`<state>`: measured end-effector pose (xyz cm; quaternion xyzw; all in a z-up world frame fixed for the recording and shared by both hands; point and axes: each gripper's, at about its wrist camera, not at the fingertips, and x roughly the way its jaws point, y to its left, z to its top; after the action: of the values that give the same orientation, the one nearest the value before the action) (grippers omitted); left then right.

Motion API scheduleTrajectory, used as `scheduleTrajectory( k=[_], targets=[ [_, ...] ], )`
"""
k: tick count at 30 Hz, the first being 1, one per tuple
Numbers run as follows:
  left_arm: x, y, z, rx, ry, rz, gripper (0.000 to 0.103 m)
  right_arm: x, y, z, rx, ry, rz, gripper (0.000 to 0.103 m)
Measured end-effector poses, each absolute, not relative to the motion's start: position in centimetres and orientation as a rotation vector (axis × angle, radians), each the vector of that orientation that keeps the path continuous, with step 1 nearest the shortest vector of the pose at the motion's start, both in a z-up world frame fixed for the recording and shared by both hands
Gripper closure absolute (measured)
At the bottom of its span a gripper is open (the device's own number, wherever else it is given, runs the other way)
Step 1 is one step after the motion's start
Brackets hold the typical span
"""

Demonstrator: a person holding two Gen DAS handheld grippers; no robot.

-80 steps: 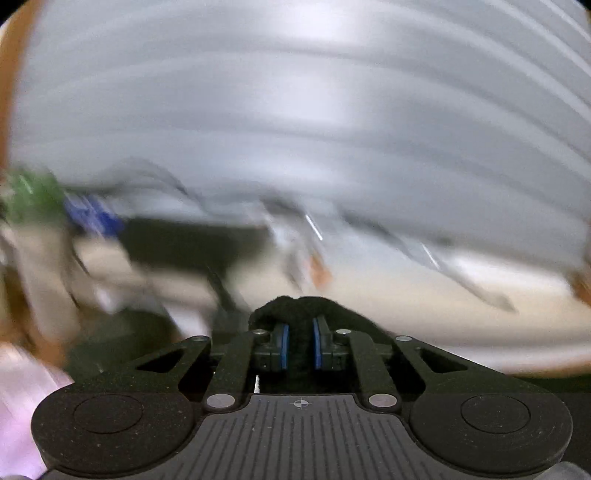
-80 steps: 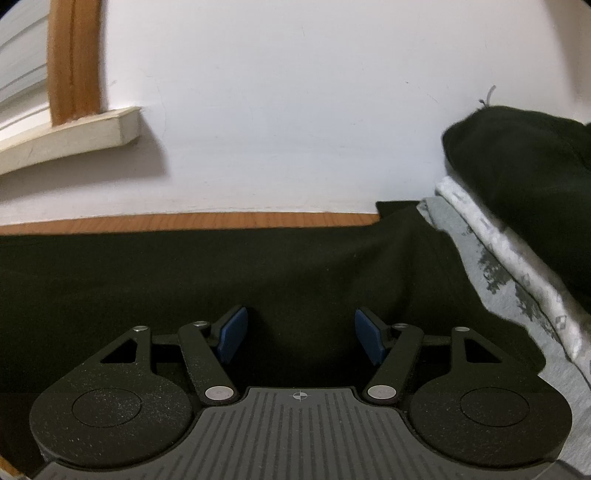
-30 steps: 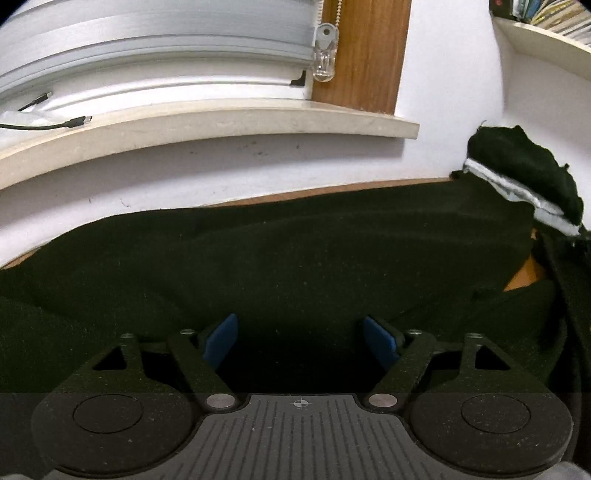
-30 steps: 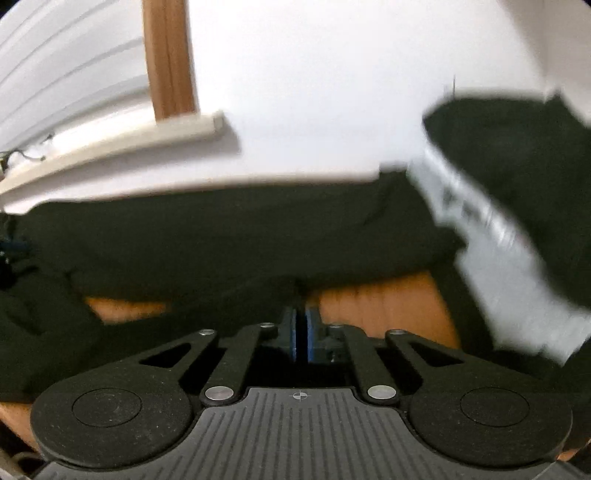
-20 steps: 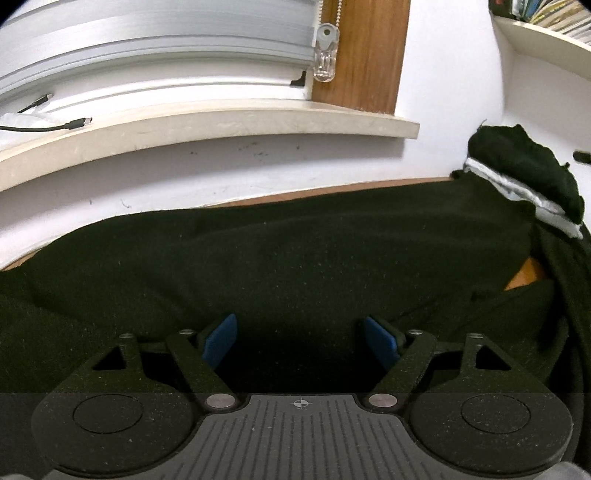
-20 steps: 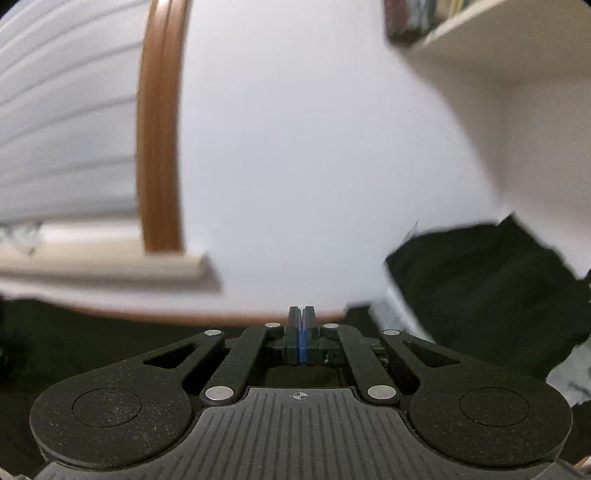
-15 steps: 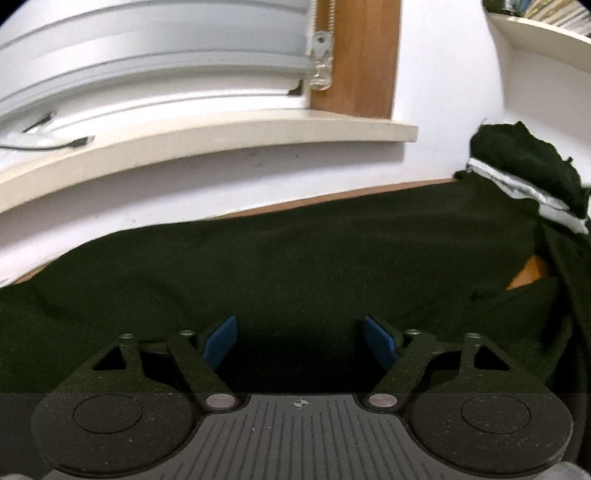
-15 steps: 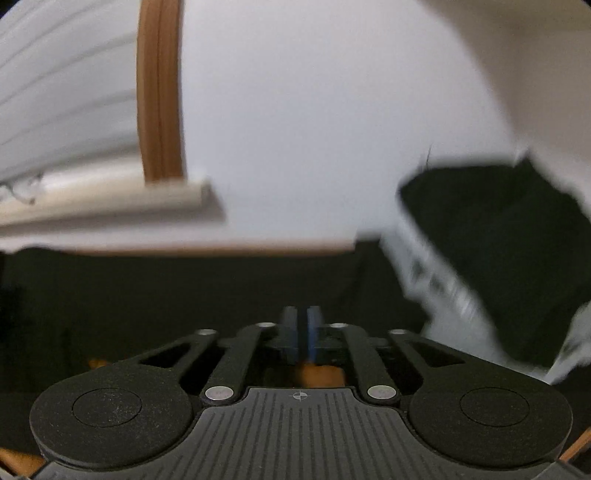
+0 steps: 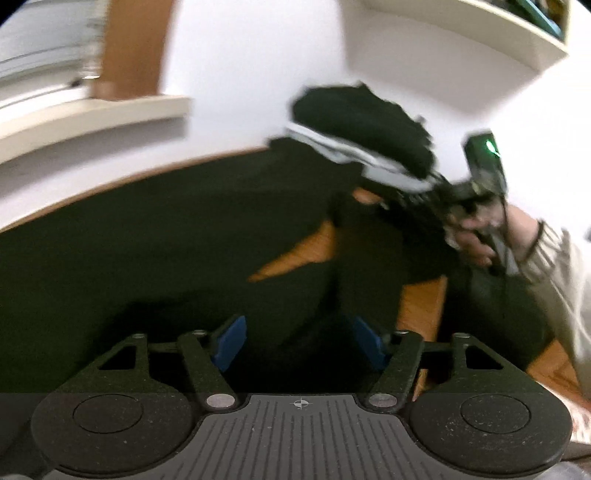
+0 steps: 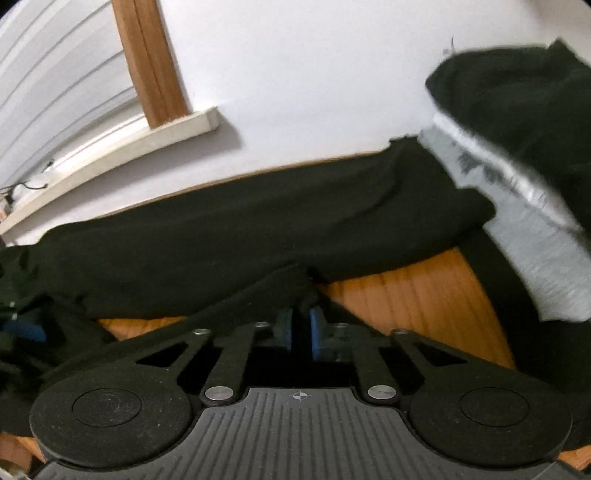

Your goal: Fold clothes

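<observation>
Left wrist view, blurred: left tongs (image 9: 297,341) w/ blue pads apart, jaws have just been closing; dark cloth lies under and between them, pads not pressing on it. Large black fabric garment (image 9: 155,229) spread over the orange-brown wooden table (image 9: 306,254), reaching back to the table's far edge at the white wall (image 9: 251,74). Only this view shows the person's hand (image 9: 480,236) in a beige striped sleeve (image 9: 565,280) at right, holding the right tongs' body w/ a green light; tips hard to make out against the dark cloth. Also a white shelf (image 9: 461,33) up top right.

Right wrist view, sharper: right tongs (image 10: 300,330) nearly together, clamped on a raised fold of the black garment (image 10: 258,229); cloth rises in a ridge from the pads. Jaws have just been closing. This view shows more bare table (image 10: 413,291): a wedge right of the tongs, a smaller patch left of them. A folded stack (image 10: 517,177) sits at right against the wall: black piece on top, white and grey printed pieces under it; the garment's right end touches it. The stack also shows in the left view (image 9: 362,125).

Edges: cream windowsill (image 10: 122,144) w/ wooden frame (image 10: 151,66) juts out above the table's back left; a thin cable lies on the sill far left. Open room: bare wood betw. garment fold and stack; garment covers the rest.
</observation>
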<state>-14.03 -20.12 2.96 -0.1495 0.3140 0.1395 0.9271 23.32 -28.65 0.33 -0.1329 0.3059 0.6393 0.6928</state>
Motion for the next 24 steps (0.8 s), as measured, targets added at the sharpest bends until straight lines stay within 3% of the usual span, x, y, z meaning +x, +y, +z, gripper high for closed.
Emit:
scheduleTrajectory(
  k=[3,4,5,6,8,15,19,21,23,24],
  targets=[
    [-12.1,-21.2,2.4,-0.262,0.684,0.247,0.055,22.6,-28.9,1.5,-0.292,0.614,1.419,0.096],
    [-11.5,-21.5,2.2,-0.245,0.697,0.239,0.062,22.3,-29.0,2.0,-0.284,0.588,1.418,0.097],
    [-11.1,-21.7,2.1,-0.225,0.701,0.242,0.079,22.1,-29.0,2.6,-0.276,0.562,1.418,0.097],
    [-10.7,-21.8,2.1,-0.205,0.702,0.247,0.088,21.8,-29.0,3.3,-0.267,0.526,1.421,0.097],
    [-10.1,-21.9,2.5,-0.164,0.697,0.261,0.095,21.1,-28.8,4.9,-0.256,0.443,1.41,0.097],
    [-11.8,-21.8,11.1,-0.095,0.526,0.314,0.095,20.1,-30.6,12.0,-0.077,0.17,1.378,0.097],
    [-12.0,-23.7,10.9,-0.129,0.572,0.221,0.092,20.2,-34.5,12.0,-0.064,0.184,1.352,0.096],
    [-11.9,-24.6,9.6,-0.141,0.599,0.178,0.087,21.0,-36.4,9.8,-0.108,0.266,1.312,0.082],
    [-11.9,-24.7,8.6,-0.156,0.616,0.177,0.073,22.2,-37.7,7.5,-0.133,0.34,1.247,0.066],
    [-11.8,-24.6,8.3,-0.159,0.621,0.19,0.07,22.5,-37.9,6.9,-0.142,0.359,1.228,0.065]
  ],
)
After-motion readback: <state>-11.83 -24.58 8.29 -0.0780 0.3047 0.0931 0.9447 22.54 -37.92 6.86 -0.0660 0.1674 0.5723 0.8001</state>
